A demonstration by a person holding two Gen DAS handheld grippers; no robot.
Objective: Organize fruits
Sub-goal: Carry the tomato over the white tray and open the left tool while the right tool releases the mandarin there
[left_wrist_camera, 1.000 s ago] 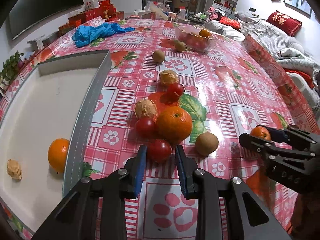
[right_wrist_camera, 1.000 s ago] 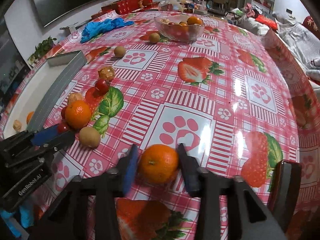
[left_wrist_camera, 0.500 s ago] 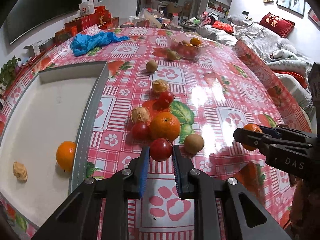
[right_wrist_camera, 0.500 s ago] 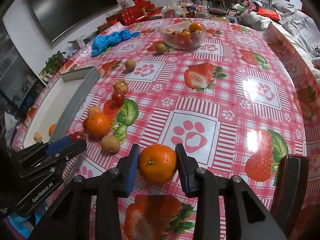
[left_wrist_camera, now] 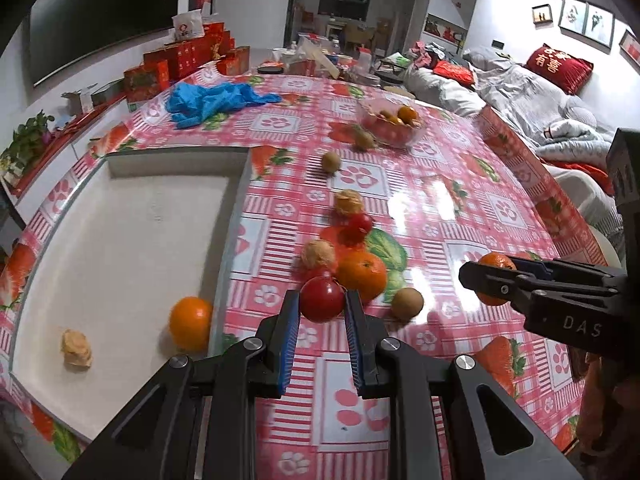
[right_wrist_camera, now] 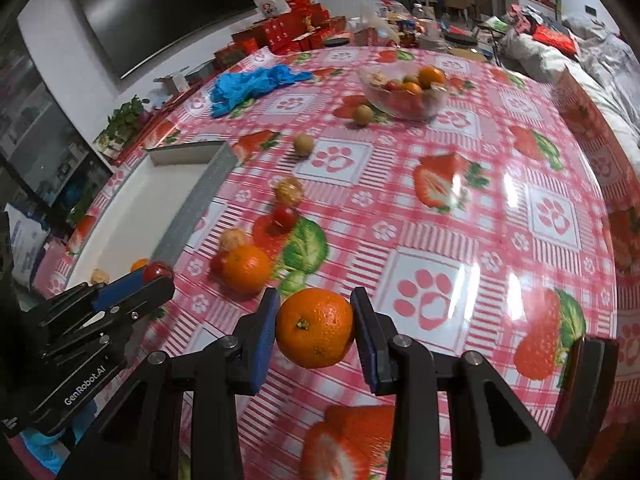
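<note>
sitting on a glossy red-checked tablecloth [left_wrist_camera: 440,208] beside a white tray [left_wrist_camera: 120,240], left gripper [left_wrist_camera: 322,312] clamping a shiny red tomato [left_wrist_camera: 322,299], right gripper [right_wrist_camera: 315,328] pinching a dimpled orange [right_wrist_camera: 315,327].

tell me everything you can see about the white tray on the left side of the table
The white tray is a broad, shallow rectangle with a smooth matte white floor and low grey walls, material unclear. It lies flat on the strawberry tablecloth at the table's left side. Inside, near its front right corner, sit an orange close against the right wall and a small papery husked fruit; the rest of the floor is bare. Neither gripper touches it. In the right wrist view only its far corner and right wall show clearly.
</note>
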